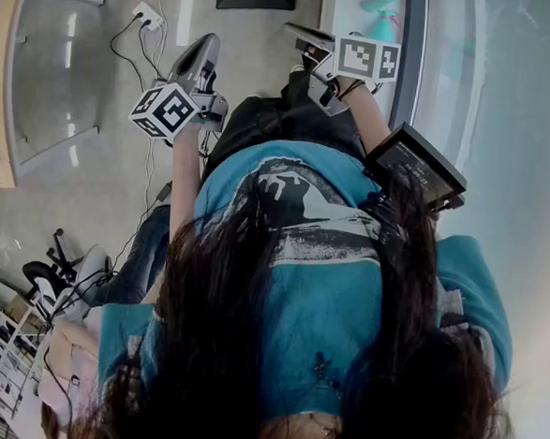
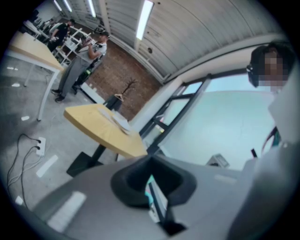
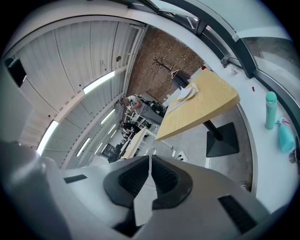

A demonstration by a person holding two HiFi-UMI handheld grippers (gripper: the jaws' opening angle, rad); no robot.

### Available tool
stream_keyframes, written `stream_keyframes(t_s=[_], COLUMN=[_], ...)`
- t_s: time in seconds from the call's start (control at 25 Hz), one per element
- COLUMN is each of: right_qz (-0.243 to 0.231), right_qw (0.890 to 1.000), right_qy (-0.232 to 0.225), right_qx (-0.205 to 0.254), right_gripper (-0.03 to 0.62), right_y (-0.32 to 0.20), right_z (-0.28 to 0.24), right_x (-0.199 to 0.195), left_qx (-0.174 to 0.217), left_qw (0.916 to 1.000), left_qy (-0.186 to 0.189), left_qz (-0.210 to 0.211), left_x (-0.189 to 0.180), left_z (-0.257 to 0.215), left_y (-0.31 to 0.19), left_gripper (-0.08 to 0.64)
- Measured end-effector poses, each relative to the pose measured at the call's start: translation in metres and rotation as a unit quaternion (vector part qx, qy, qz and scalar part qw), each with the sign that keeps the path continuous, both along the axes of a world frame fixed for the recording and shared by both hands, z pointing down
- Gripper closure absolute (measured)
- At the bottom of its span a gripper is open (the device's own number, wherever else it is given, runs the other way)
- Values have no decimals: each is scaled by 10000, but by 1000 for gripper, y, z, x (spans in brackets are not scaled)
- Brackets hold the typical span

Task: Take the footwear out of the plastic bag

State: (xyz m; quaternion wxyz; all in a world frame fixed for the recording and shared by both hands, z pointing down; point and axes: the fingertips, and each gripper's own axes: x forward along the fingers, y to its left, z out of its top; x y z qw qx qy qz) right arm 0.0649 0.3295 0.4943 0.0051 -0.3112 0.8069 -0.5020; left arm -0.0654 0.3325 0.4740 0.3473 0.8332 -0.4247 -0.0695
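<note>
**Footwear, plastic bag:** not to be made out in any view.
**Grippers, two:** left gripper (image 2: 150,173) and right gripper (image 3: 150,171), each with jaws pressed together on nothing. They are held well apart in front of the person's teal shirt (image 1: 326,293).
**Teal bottles (image 3: 270,110), two:** at the right edge of the head view, the upper one cut off.
**Grey floor (image 1: 120,156):** open to the left.
</note>
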Motion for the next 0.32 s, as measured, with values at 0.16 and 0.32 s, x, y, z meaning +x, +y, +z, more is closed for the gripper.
stream_keyframes(t_s=[0.16, 0.32], right_qz=[-23, -54], right_qw=[10000, 10000], right_qy=[-18, 20], right_qx=[5, -32], right_gripper=[563, 563], right_y=[0, 3], right_z=[0, 4], right_x=[-1, 0], left_qx=[16, -13], left_qw=[10000, 10000], left_qy=[-32, -37], left_qz=[1, -42], left_x=[0, 1], left_z=[-1, 2], left_y=[-2, 0], left_gripper=[560, 560])
